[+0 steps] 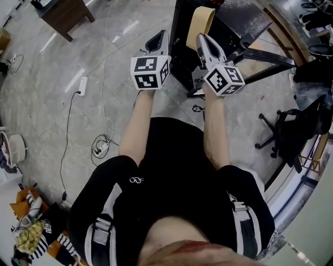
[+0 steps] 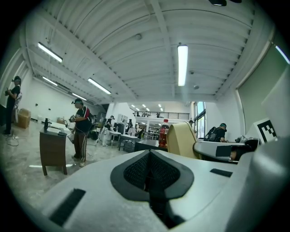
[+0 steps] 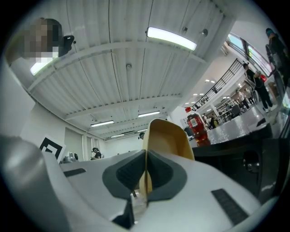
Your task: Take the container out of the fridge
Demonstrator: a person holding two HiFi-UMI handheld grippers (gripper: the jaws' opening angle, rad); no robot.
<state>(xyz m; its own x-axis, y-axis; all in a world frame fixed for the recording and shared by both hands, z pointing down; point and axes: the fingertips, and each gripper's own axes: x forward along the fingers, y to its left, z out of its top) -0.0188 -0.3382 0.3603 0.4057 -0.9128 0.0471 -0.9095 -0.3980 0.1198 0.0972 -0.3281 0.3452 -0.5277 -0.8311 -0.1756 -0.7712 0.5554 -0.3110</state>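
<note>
A tan, curved container (image 1: 202, 20) is held up by its thin wall in my right gripper (image 1: 201, 38), which is shut on it. In the right gripper view the container (image 3: 166, 141) rises from between the dark pads, its open side facing away. My left gripper (image 1: 158, 36) is level with the right one, just to its left, shut with nothing between its pads (image 2: 136, 171). In the left gripper view the container (image 2: 183, 139) shows to the right. A black cabinet (image 1: 182, 47) stands right behind both grippers; I cannot tell whether it is the fridge.
A red bottle (image 3: 195, 124) stands on the black glittery top (image 3: 244, 129). A dark wooden table (image 1: 65, 14) stands far left. A power strip (image 1: 82, 85) and cables lie on the floor. An office chair (image 1: 291, 130) is at right. Several people (image 2: 81, 129) stand farther off.
</note>
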